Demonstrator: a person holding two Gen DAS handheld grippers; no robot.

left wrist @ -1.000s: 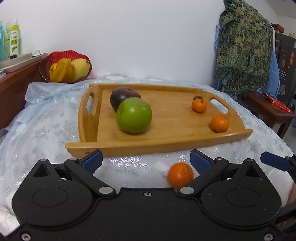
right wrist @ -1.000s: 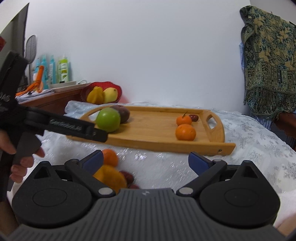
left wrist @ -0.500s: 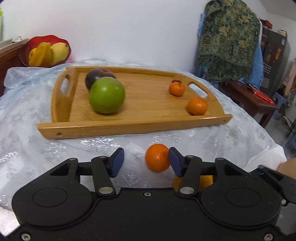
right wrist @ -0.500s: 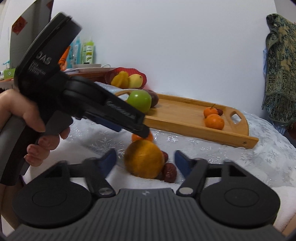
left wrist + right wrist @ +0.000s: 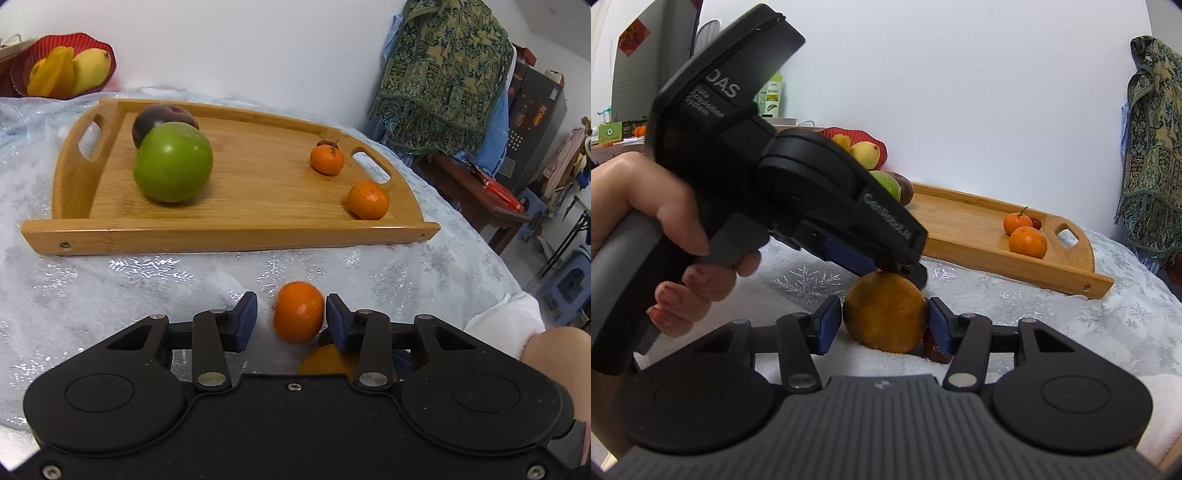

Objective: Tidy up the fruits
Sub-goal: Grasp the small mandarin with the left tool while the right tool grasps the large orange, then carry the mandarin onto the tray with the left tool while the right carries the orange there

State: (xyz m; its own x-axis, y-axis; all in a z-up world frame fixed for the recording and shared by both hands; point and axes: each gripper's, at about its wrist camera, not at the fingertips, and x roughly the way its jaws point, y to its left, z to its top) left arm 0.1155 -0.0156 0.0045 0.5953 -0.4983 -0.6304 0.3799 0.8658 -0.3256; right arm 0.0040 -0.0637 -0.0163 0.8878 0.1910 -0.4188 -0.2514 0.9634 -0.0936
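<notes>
Fruits sit in two places: a green apple [image 5: 173, 162], a dark plum [image 5: 162, 117] and two small oranges [image 5: 367, 200] lie on the wooden tray [image 5: 229, 240], at 12 o'clock from both tools. On the counter [image 5: 110, 291], the left tool [image 5: 290, 319] brackets a small tangerine [image 5: 299, 311], touching only its right side. The right tool [image 5: 884, 325] pinches a large orange [image 5: 884, 318].

A tray [image 5: 229, 240] is set on the tabletop [image 5: 92, 295], with an apple [image 5: 173, 162] at its left and two tangerines [image 5: 367, 200] at its right. Before it, another tangerine [image 5: 299, 312] lies on the tabletop.
</notes>
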